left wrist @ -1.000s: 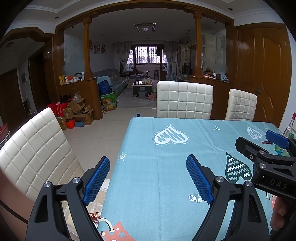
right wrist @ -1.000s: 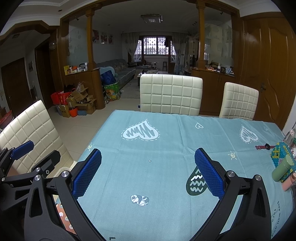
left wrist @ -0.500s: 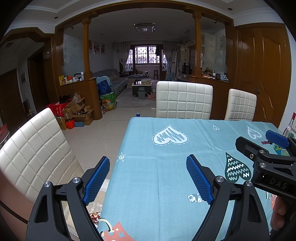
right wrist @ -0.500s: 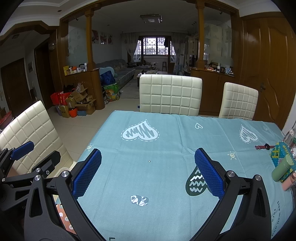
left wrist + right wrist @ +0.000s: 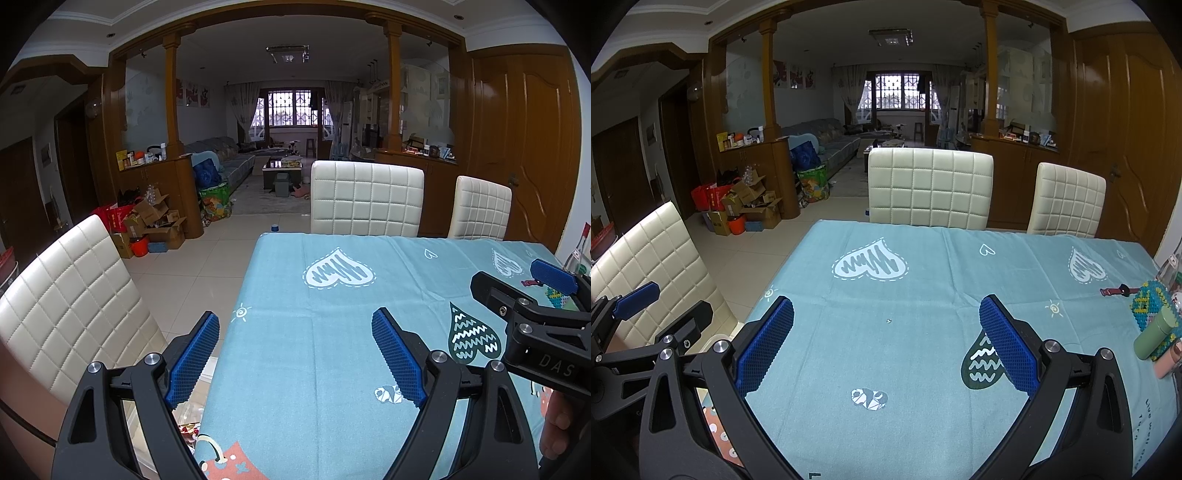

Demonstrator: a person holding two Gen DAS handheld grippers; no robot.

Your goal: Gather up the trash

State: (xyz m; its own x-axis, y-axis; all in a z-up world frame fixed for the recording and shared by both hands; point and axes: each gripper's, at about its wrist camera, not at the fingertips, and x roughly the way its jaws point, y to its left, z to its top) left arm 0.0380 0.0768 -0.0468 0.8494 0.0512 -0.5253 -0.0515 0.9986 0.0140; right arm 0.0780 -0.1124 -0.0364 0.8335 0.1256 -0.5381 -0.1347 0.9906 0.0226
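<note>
grippers wide over heart-print tablecloth

lettering "das" showed in pale relief on the black plastic body of the right gripper (image 5: 546,295) at the right edge of the left wrist view, and fragments reading "live well" ran sideways along the tablecloth (image 5: 923,295) hem at the lower right of the right wrist view. both tools had matte black arms, silver rivets and blue pads with a fine mesh grain. the left gripper (image 5: 295,354) stood with its jaws spread apart, nothing between them, above the cloth's left edge. the right one, seen in its own view (image 5: 886,343), was likewise spread and empty. the cloth was smooth teal fabric printed with white and dark scribbled hearts. a tiny pale speck (image 5: 888,321), the only possible scrap of trash, lay on it at frame centre, between the right pads. quilted cream chairs (image 5: 930,188) stood at the far side. a beaded pouch (image 5: 1152,302), a green cylinder (image 5: 1154,338) and a dark red strap (image 5: 1117,290) sat at right.
</note>
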